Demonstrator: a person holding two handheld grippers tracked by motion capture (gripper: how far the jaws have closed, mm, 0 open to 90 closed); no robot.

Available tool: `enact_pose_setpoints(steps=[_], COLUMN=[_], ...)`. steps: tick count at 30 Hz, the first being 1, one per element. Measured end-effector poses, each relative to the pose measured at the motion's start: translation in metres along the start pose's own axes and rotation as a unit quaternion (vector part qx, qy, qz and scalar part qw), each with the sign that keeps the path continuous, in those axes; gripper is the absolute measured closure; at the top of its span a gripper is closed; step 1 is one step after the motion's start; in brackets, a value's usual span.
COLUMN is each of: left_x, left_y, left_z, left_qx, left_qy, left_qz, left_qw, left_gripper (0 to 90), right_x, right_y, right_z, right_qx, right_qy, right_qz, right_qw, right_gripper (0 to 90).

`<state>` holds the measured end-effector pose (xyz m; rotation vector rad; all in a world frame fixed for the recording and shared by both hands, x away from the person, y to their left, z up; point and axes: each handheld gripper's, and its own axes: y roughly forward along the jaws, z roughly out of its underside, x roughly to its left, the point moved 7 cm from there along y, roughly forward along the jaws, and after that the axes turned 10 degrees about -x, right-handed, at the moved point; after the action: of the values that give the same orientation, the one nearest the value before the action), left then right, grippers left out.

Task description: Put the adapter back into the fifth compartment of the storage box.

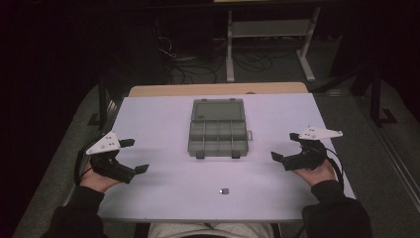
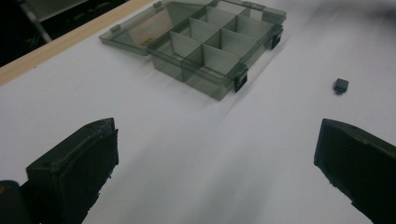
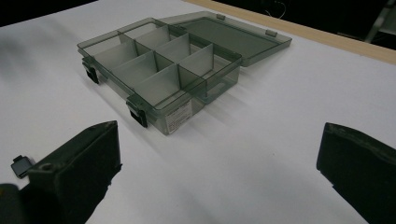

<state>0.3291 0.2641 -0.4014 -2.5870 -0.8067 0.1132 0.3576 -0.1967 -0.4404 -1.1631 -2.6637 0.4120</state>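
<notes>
A smoky clear compartment box (image 1: 218, 128) lies open in the middle of the white table (image 1: 163, 193), its lid folded back flat on the far side. Its several cells look empty (image 2: 205, 39) (image 3: 159, 60). A small dark square part (image 1: 224, 190) lies alone near the front edge, also seen as a dark square part (image 2: 341, 85) (image 3: 21, 165). My left gripper (image 1: 134, 155) is held open at the left edge of the table, nothing between its jaws. My right gripper (image 1: 286, 146) is open at the right side, also holding nothing.
A wooden tabletop strip (image 1: 218, 89) shows behind the white surface. Beyond it on the dark floor stand a white metal frame (image 1: 270, 34) and loose cables (image 1: 198, 64). A black stand (image 1: 102, 99) rises at the back left.
</notes>
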Motion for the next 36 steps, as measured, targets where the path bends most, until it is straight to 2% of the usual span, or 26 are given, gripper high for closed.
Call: enact_pose_setpoints(steps=[9, 13, 18, 30, 33, 34, 36], left_x=[-0.01, -0.011, -0.018, -0.032, -0.032, -0.037, -0.039], left_y=[0.016, 0.018, 0.029, 0.047, 0.047, 0.051, 0.055], left_z=[-0.009, -0.01, -0.014, -0.025, -0.025, -0.025, -0.025], left_qx=[0.013, 0.015, 0.023, 0.021, 0.021, 0.022, 0.024], left_qy=[0.011, 0.013, 0.02, 0.028, 0.028, 0.031, 0.031], left_qz=[0.024, 0.028, 0.043, 0.07, 0.07, 0.076, 0.079], left_qw=[0.9996, 0.9994, 0.9986, 0.997, 0.997, 0.9964, 0.9961], left_gripper=[0.0, 0.0, 0.0, 0.0, 0.0, 0.0, 0.0], right_x=[0.0, 0.001, 0.002, 0.003, 0.003, 0.003, 0.005], right_y=[0.0, 0.001, 0.001, 0.002, 0.002, 0.002, 0.003], right_z=[0.0, 0.001, 0.001, 0.002, 0.002, 0.002, 0.002], right_qx=[0.002, 0.003, 0.006, 0.007, 0.007, 0.007, 0.01], right_qy=[-0.003, -0.003, -0.002, -0.005, -0.005, -0.005, -0.011], right_qz=[-0.001, -0.003, -0.007, -0.009, -0.01, -0.01, -0.011], right_qw=[1.0, 1.0, 1.0, 0.9999, 0.9999, 0.9999, 0.9998], right_gripper=[0.0, 0.0, 0.0, 0.0, 0.0, 0.0, 0.0])
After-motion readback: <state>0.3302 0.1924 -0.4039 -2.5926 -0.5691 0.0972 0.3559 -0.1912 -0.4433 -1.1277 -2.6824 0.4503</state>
